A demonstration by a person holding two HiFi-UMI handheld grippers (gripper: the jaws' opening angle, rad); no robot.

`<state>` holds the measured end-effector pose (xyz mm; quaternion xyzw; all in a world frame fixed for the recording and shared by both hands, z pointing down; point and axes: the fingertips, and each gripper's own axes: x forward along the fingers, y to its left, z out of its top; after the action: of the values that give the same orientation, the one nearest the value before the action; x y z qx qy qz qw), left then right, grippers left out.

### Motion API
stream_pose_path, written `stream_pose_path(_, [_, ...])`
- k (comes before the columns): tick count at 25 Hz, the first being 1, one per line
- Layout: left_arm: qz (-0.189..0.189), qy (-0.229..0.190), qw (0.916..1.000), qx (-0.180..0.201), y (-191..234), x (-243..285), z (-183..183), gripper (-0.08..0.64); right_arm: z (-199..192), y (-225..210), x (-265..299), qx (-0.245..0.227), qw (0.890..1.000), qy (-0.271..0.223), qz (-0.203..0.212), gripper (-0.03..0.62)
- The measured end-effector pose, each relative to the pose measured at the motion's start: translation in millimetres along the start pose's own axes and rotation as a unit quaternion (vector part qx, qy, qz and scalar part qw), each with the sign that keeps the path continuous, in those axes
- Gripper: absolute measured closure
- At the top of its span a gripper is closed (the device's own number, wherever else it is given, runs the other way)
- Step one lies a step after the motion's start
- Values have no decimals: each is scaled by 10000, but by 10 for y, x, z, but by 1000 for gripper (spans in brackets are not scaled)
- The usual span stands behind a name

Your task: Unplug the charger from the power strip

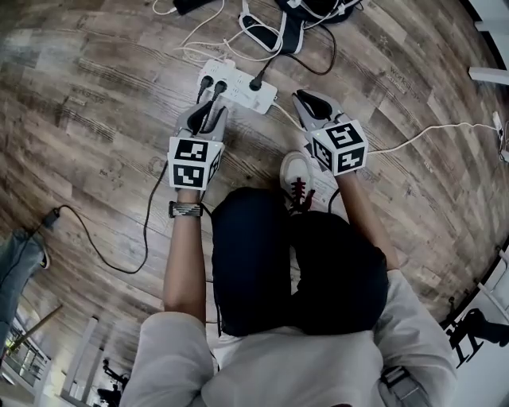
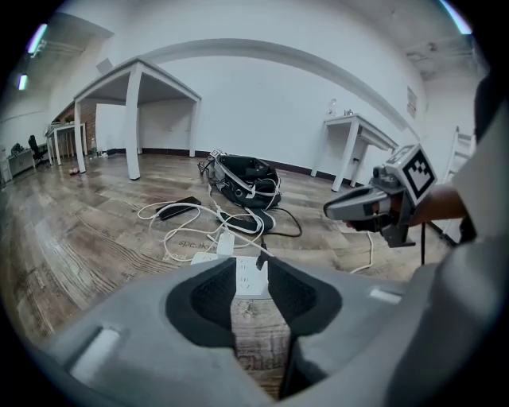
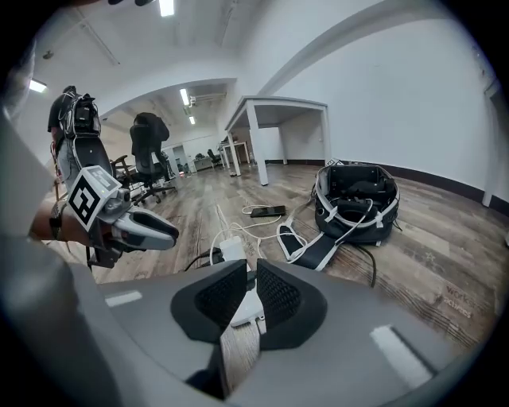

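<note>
Left claw (image 2: 250, 262) before power strip (image 2: 250, 282) (half-hidden)

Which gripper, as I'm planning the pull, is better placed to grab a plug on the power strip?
Probably left: the left gripper, jaws apart, points at the two black plugs on the power strip; the right gripper hangs off its end.

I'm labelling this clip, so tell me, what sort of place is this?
Most likely an open-plan office or workshop room: a wood-plank floor, white tables near white walls, and office chairs in the background under ceiling strip lights.
</note>
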<state>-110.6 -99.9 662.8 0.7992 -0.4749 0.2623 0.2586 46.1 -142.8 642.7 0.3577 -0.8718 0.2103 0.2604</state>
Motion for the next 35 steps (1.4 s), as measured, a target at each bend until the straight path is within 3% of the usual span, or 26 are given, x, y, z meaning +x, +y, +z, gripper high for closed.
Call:
stream_pose_path(8, [-547, -342, 9960, -618, -57, 477, -190, 411, -331, -95, 559, 78, 9999, -91, 35, 554])
stream_pose_path(17, [-812, -306, 9960, -232, -223, 712, -370, 365, -675, -109, 883, 213, 9996, -127, 141, 565])
stream_pose_path(23, [-525, -44, 9979, 389, -281, 833, -406, 364, -771, -2, 980, 13, 9995, -81, 299, 569])
stream_pose_path(27, [-419, 35, 9986, 315, -300, 905, -445, 358, -839, 60, 1071, -231, 9991, 107, 344, 572])
stream_pose_path(35, [-362, 95, 9986, 366, -359, 1077, -476, 331, -972, 59, 1128, -145, 9987, 361, 343, 575])
